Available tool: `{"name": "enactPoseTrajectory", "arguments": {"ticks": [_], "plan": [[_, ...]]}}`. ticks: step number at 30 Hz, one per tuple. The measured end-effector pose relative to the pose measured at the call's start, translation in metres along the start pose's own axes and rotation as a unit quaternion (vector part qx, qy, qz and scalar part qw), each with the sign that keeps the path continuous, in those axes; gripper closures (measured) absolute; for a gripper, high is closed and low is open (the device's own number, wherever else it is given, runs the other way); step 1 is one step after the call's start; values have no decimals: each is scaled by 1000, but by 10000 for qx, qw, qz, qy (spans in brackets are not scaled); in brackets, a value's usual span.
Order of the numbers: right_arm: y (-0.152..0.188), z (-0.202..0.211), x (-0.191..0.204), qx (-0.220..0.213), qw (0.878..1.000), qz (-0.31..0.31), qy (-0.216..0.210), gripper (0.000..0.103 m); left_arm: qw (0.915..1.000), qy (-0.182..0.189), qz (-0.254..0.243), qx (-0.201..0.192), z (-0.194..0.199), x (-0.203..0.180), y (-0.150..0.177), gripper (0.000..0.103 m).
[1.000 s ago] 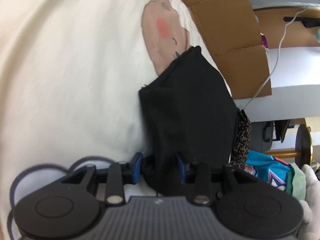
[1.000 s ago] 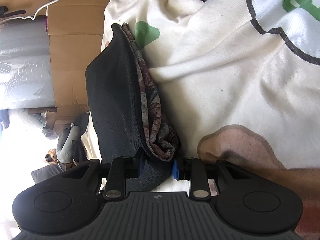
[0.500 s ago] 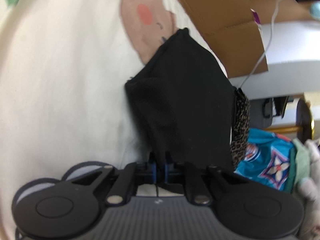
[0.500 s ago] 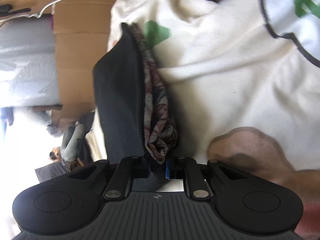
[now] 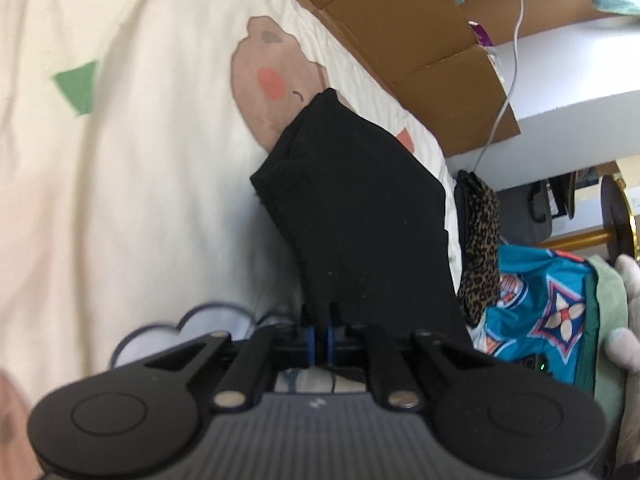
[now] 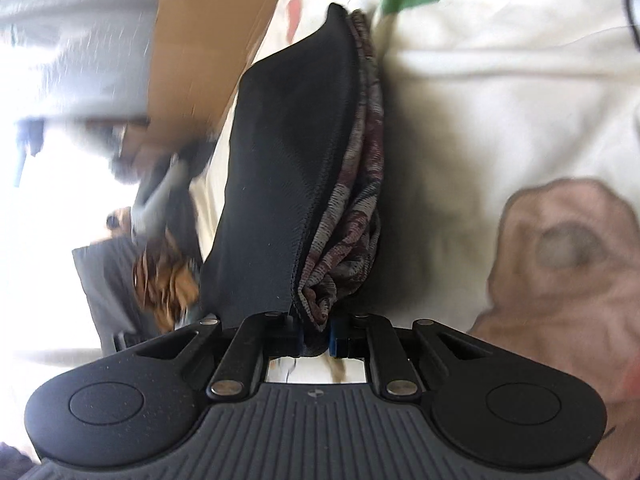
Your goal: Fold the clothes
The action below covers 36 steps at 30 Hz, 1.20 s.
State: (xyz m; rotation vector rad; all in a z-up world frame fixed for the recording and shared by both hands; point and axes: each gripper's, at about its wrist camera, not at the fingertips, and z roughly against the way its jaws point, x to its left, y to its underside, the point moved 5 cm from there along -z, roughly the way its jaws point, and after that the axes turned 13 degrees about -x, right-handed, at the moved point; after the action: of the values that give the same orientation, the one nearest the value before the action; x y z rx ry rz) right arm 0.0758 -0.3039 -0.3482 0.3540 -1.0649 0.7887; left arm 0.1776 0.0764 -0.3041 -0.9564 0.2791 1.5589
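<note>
The left gripper (image 5: 319, 338) is pinched narrow, its blue-tipped fingers (image 5: 308, 340) clamped on the near edge of a black mesh-knit garment (image 5: 360, 216). The right gripper (image 6: 316, 336) is likewise closed tight on another edge of that black garment (image 6: 280, 184), which here shows a bunched maroon-and-grey patterned fabric layer (image 6: 356, 216) pressed against its right side.

Taking the black garment as the landmark: it is stretched up from the gripper fingers and lies over a cream-white bed cover with cartoon prints (image 5: 140, 184). In the left wrist view, a brown bear face with a pink cheek (image 5: 272, 92) is printed on the cover just beyond the garment's far tip, partly covered by it, and a green triangle print (image 5: 78, 86) sits well to the garment's left. To the garment's right, a strip of leopard-print cloth (image 5: 480, 248) hangs just beside it, and past that lies a turquoise patterned cloth (image 5: 544, 312). Beyond the garment's far right, flattened brown cardboard (image 5: 420, 40) leans along the cover's edge, with a white cable (image 5: 512, 72) running down in front of it.

In the right wrist view, the cream-white cover (image 6: 500, 120) spreads to the garment's right, with another brown bear print (image 6: 568, 264) near the gripper on that side. To the garment's left the background is motion-blurred; brown cardboard (image 6: 200, 48) can be made out there.
</note>
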Motion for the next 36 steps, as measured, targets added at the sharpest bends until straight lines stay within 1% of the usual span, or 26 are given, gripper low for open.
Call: {"name": "enactPoseTrajectory", "arguments": {"ticks": [4, 8, 10, 12, 14, 18, 23, 27, 28, 30, 31, 33, 36], "plan": [[17, -5, 9, 492, 9984, 279, -59, 94, 9996, -215, -35, 190, 20, 9, 12, 97], [33, -13, 18, 890, 9945, 555, -64, 94, 9984, -441, -31, 357, 37, 21, 21, 97], [40, -15, 21, 1030, 9922, 703, -6, 94, 9976, -530, -68, 449, 41, 23, 25, 97], [44, -15, 22, 1062, 9914, 759, 55, 94, 9967, -593, -97, 547, 43, 25, 28, 97], [42, -11, 22, 991, 9919, 783, 101, 94, 9956, -611, -197, 681, 38, 21, 33, 97], [30, 3, 18, 756, 9941, 757, 200, 94, 9926, -515, -364, 1040, 34, 14, 46, 97], [14, 13, 16, 466, 9952, 786, 340, 94, 9883, -311, -435, 1426, 33, 5, 63, 96], [-2, 19, 18, 228, 9951, 870, 420, 94, 9807, -350, -623, 1819, 36, 2, 71, 96], [-6, 21, 18, 187, 9946, 915, 454, 94, 9793, -388, -570, 1902, 38, 3, 71, 96], [-14, 24, 19, 134, 9932, 1023, 544, 95, 9787, -334, -501, 1960, 41, 1, 68, 96], [-18, 25, 19, 109, 9925, 1068, 590, 95, 9787, -328, -572, 1943, 42, -1, 65, 95], [-27, 27, 21, 55, 9917, 1101, 664, 95, 9789, -333, -728, 1879, 44, -6, 57, 90], [-39, 28, 24, -35, 9906, 1138, 758, 95, 9801, -332, -928, 1721, 43, -13, 42, 90]]}}
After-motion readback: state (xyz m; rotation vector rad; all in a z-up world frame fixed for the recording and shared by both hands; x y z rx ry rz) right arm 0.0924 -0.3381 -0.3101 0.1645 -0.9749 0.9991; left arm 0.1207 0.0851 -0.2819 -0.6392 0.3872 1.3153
